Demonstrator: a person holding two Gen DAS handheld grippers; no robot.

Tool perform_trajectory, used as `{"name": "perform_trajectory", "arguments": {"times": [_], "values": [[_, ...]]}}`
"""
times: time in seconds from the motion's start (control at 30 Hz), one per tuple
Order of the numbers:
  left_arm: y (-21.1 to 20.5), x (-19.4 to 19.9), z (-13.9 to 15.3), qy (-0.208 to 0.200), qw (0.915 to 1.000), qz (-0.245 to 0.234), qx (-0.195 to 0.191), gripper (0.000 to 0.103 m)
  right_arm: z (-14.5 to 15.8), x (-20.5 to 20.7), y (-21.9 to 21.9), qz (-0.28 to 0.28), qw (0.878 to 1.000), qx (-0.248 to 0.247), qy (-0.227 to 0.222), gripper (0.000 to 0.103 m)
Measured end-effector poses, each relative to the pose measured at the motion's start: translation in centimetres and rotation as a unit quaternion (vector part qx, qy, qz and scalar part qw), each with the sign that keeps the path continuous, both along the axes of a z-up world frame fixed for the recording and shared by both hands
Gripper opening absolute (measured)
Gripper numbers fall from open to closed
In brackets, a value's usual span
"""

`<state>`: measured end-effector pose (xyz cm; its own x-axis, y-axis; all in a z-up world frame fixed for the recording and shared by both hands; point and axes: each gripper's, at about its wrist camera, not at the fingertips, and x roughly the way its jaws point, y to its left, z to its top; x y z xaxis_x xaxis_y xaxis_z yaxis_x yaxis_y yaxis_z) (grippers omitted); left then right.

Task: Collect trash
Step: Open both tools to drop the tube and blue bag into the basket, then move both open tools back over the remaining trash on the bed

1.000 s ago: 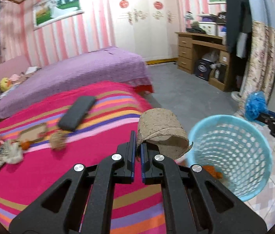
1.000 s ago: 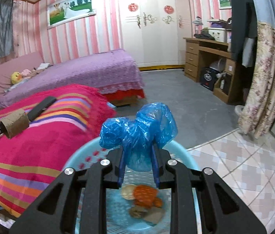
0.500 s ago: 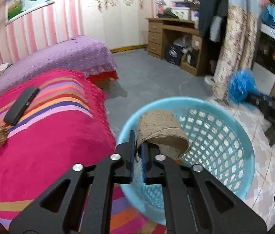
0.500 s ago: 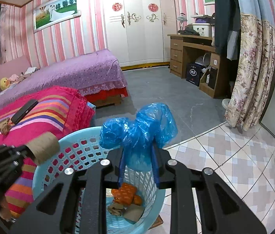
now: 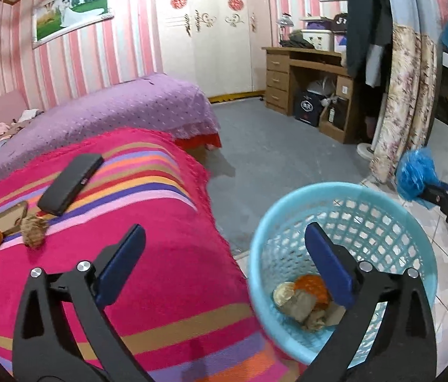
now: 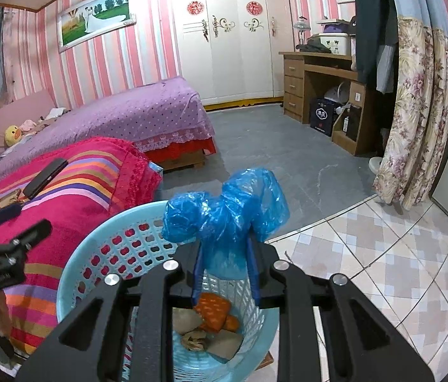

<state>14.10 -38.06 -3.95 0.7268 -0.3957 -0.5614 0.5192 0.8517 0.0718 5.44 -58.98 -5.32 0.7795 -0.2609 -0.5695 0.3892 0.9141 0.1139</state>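
Blue bag [image 6: 224,219] pinched over basket rim [image 6: 96,232], right hand-held gripper [image 6: 225,273]

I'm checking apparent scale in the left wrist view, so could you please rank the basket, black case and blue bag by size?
1. Basket, clearly largest.
2. Black case on the bed.
3. Blue bag, smallest, though it sits farther away and is partly hidden.
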Motion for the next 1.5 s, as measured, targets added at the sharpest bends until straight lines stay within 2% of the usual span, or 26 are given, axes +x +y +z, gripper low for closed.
{"name": "perform_trajectory", "arguments": {"times": [0.17, 0.23, 0.27, 0.3, 0.33, 0.57, 0.73, 1.07, 1.2, 1.33, 1.5], "values": [[1.5, 0.7, 0.5, -0.001, 0.9997, 0.02, -0.013, 0.097, -0.4, 0.9, 0.7, 0.01, 1.0, -0.001, 0.007, 0.024], [2.0, 1.1, 0.6, 0.002, 0.9995, 0.026, -0.018, 0.097, -0.5, 1.2, 1.0, 0.009, 1.0, -0.005, 0.011, 0.03], [2.2, 1.2, 0.6, 0.003, 0.9994, 0.028, -0.019, 0.097, -0.5, 1.3, 1.0, 0.008, 1.0, -0.005, 0.012, 0.045], [2.5, 1.4, 0.7, 0.002, 0.9993, 0.032, -0.019, 0.097, -0.5, 1.3, 1.1, 0.007, 1.0, -0.004, 0.01, 0.064], [2.7, 1.4, 0.8, 0.0, 0.9993, 0.033, -0.02, 0.097, -0.4, 1.3, 1.2, 0.006, 1.0, -0.002, 0.007, 0.069], [5.5, 1.0, 1.3, -0.011, 0.9988, 0.046, -0.017, 0.097, 0.8, 1.4, 2.6, 0.009, 1.0, 0.007, -0.017, 0.087], [8.7, 1.0, 1.9, -0.008, 0.9976, 0.066, -0.02, 0.097, 2.2, 1.8, 5.2, 0.016, 0.999, -0.011, -0.031, 0.09], [18.8, 2.0, 3.7, -0.019, 0.9914, 0.129, -0.018, 0.097, 3.3, 4.5, 11.7, 0.051, 0.998, -0.028, -0.03, 0.09], [23.2, 2.9, 4.0, -0.029, 0.9868, 0.159, 0.0, 0.097, 3.7, 5.5, 15.0, 0.066, 0.997, -0.036, -0.036, 0.09], [27.7, 3.7, 4.0, -0.036, 0.9798, 0.197, 0.002, 0.097, 3.9, 6.6, 17.9, 0.072, 0.995, -0.053, -0.036, 0.09], [32.0, 4.8, 3.3, -0.03, 0.9722, 0.232, 0.02, 0.097, 3.6, 7.9, 20.8, 0.09, 0.994, -0.06, -0.028, 0.09]]}}
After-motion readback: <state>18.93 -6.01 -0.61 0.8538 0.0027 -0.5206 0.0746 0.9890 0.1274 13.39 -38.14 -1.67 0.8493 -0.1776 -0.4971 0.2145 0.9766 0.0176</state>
